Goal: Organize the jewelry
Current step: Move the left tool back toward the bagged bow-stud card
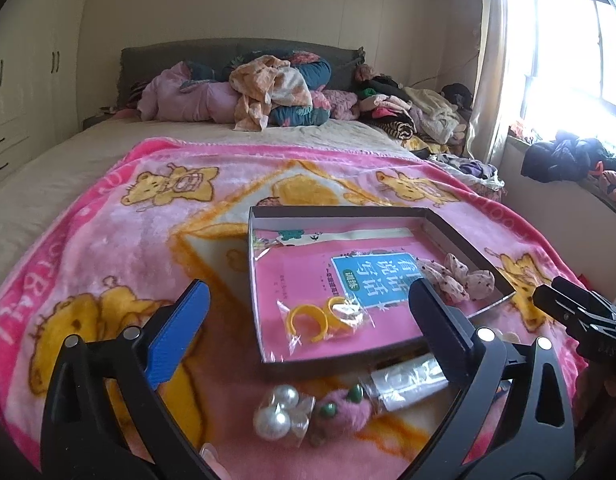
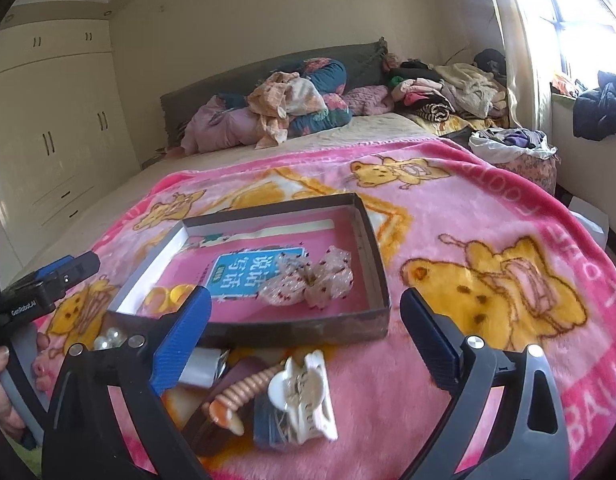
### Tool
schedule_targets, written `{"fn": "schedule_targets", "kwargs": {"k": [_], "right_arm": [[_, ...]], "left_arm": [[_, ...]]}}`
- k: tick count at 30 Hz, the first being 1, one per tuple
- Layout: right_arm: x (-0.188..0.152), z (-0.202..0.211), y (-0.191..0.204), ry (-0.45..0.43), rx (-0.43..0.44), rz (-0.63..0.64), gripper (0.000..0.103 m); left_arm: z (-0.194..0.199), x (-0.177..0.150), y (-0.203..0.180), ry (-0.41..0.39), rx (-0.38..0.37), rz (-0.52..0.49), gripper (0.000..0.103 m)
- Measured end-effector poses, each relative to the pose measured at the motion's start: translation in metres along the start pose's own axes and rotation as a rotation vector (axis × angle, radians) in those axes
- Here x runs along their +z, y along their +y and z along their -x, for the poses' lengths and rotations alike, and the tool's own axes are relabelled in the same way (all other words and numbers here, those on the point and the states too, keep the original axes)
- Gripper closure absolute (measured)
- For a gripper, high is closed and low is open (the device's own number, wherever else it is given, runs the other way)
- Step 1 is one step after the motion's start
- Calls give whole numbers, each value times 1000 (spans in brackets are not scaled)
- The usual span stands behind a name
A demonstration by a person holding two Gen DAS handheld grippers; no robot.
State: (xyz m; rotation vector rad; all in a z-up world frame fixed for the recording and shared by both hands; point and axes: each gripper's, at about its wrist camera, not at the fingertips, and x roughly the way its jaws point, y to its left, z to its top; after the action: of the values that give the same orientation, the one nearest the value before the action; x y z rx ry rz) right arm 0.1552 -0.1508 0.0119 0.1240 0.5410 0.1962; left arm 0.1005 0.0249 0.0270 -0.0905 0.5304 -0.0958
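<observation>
A shallow dark box (image 1: 268, 368) (image 2: 375, 256) lies on the pink blanket with a pink booklet inside. In it sit a bag of yellow rings (image 1: 311, 320) and a speckled fabric bow (image 1: 455, 276) (image 2: 311, 276). In front of the box lie bagged pearls (image 1: 276, 412), a pink fuzzy clip with green beads (image 1: 339, 412) and a clear packet (image 1: 407, 380). A white claw clip (image 2: 304, 396) and an orange ribbed hair clip (image 2: 236, 396) lie near my right gripper (image 2: 308, 320). My left gripper (image 1: 308, 312) is open and empty above the pearls. My right gripper is open and empty.
The pink cartoon blanket (image 1: 108, 248) covers the near part of a bed. Piled clothes and pillows (image 1: 268, 88) lie at the headboard. A wardrobe (image 2: 48, 140) stands left, a bright window (image 1: 567, 48) right. A bag of clothes (image 2: 511, 144) sits by the bed's right side.
</observation>
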Motion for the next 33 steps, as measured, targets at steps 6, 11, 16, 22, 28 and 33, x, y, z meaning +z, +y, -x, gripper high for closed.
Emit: {"fn": "schedule_targets", "kwargs": {"k": [6, 11, 16, 22, 28, 33], "right_arm": [[-11, 13, 8, 5, 12, 14, 10], [-21, 22, 12, 18, 22, 24, 10], [-29, 28, 14, 23, 23, 38, 10], [-36, 31, 14, 37, 21, 47, 10], [-43, 33, 15, 56, 18, 57, 10], [-47, 34, 17, 66, 19, 65, 10]], "left_arm": [[19, -18, -1, -6, -7, 6, 12], [32, -31, -4, -21, -2, -5, 12], [40, -43, -6, -7, -20, -4, 12], [42, -61, -10, 27, -34, -6, 12], [44, -74, -12, 58, -35, -16, 12], [46, -83, -12, 82, -34, -25, 12]]}}
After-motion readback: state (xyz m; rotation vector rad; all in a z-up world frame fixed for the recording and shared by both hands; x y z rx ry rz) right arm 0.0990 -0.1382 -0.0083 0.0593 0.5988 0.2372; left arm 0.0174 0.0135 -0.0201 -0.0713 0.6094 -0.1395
